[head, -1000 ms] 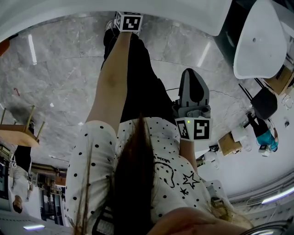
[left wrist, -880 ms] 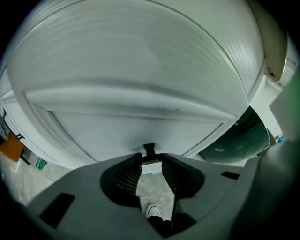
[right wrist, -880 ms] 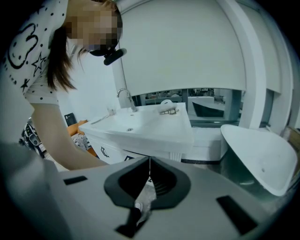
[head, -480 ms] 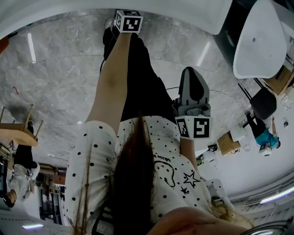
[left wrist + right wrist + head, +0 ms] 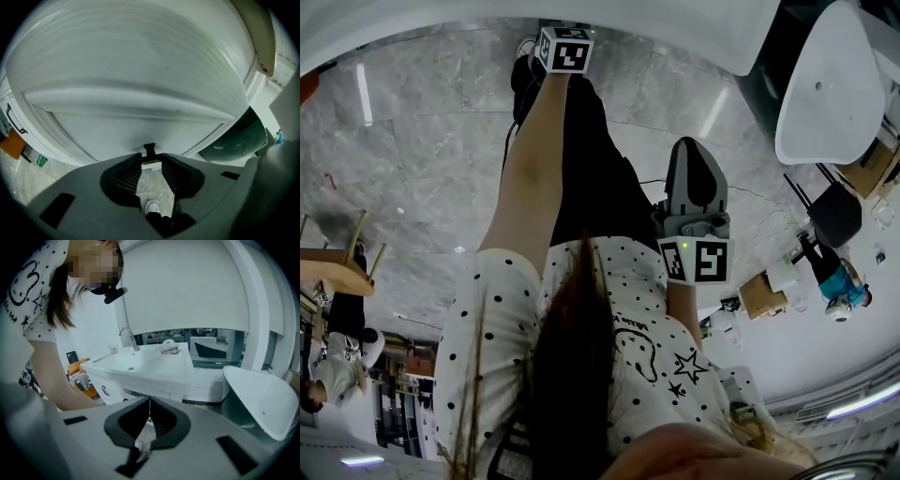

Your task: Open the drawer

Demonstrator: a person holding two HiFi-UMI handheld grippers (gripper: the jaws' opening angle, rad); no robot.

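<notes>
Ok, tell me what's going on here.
A person holds a gripper in each hand. The left gripper has its tips at the small black handle on the white drawer front; whether it pinches the handle is unclear. The right gripper is shut and empty, held back from the sink.
</notes>
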